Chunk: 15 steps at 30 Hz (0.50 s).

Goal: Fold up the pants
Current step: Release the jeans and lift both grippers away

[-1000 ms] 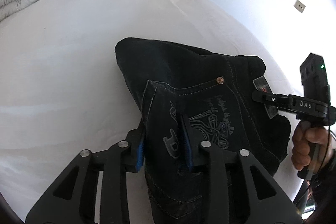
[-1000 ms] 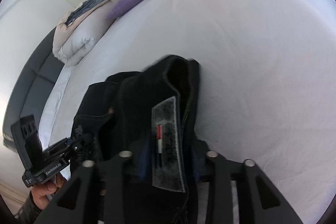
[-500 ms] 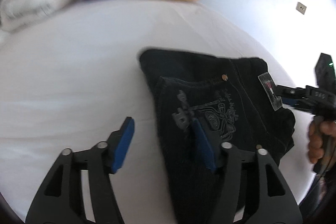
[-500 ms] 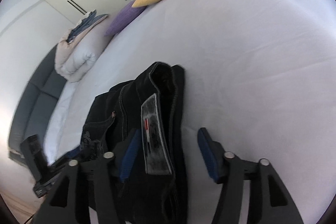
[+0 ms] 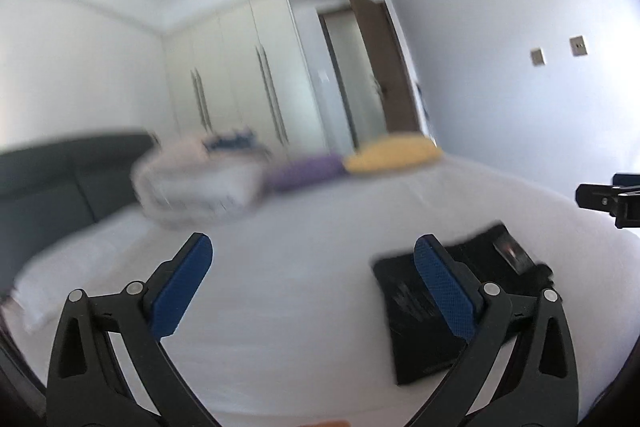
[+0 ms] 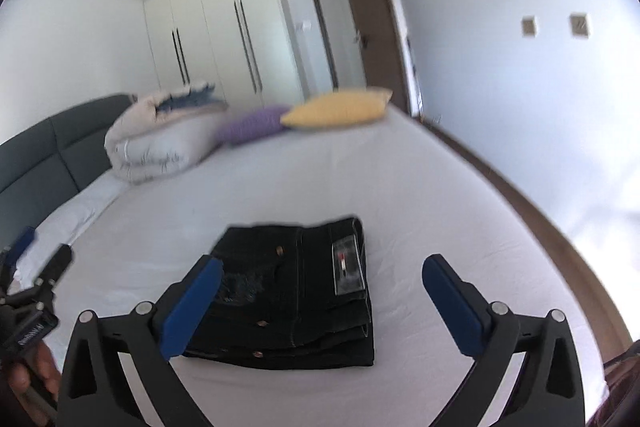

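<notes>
Pants (image 6: 296, 291): black, lying as a compact folded rectangle on the white bed (image 6: 420, 195), toward the foot edge and well short of the head end; label patch (image 6: 349, 269) facing up near the right side of the stack; layers showing stacked along the near edge.

Left claw (image 5: 312, 283): standing wide apart, clamping nothing, hanging over bare sheet just left of the pants; view badly blurred.

Right claw (image 6: 322, 301): likewise spread wide, gripping nothing, hovering above the stack with the pants framed between its blue pads (image 6: 192, 307).

Head end of bed: rolled duvet (image 6: 160, 143), purple pillow (image 6: 252, 123), yellow pillow (image 6: 336, 109), all well apart from the pants.

Step in hand, by judgement: clearing away from a fold looking finished. Doing it well: lifting both claws straight up and off, avoiding snagging the top layer or dragging an edge; pressing down lightly on the thick near edge only if layers are springing open; leaving the rectangle square to the bed edge.
</notes>
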Each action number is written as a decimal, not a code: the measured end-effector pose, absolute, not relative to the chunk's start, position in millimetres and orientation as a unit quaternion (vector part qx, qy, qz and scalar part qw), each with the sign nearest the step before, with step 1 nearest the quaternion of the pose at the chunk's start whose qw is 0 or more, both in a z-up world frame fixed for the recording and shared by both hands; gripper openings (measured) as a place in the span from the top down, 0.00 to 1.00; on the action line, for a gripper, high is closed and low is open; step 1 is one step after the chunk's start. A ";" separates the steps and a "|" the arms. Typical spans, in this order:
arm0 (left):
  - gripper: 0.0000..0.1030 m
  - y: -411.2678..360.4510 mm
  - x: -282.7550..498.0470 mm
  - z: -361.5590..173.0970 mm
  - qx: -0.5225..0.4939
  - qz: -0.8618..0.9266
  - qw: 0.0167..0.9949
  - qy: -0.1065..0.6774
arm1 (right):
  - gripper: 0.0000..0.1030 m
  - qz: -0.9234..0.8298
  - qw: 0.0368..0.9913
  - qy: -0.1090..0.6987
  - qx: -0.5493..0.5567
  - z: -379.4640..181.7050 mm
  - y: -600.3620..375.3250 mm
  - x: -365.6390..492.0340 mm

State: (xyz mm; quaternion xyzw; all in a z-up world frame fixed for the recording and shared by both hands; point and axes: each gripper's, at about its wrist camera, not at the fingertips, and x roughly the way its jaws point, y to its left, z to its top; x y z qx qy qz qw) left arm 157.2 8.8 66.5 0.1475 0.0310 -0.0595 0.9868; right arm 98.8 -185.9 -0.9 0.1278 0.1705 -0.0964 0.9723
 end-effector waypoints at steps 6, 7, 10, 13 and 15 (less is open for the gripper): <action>0.00 25.7 125.1 106.7 0.134 -0.053 0.989 0.022 | 0.00 -0.154 0.980 0.080 0.101 53.2 -170.1 48.6; 0.00 29.3 121.3 113.7 0.124 -0.051 0.991 0.029 | 0.00 -0.165 0.979 0.062 0.100 64.9 -168.5 38.9; 0.00 41.2 115.5 126.3 0.104 -0.056 0.991 0.056 | 0.00 -0.174 0.979 0.028 0.104 84.5 -162.8 17.2; 0.00 46.0 112.9 129.3 0.098 -0.061 0.989 0.093 | 0.00 -0.149 0.984 0.025 0.096 96.0 -155.0 4.6; 0.00 49.5 112.2 125.7 0.084 -0.068 0.986 0.127 | 0.00 -0.133 0.987 0.044 0.081 95.7 -148.6 2.9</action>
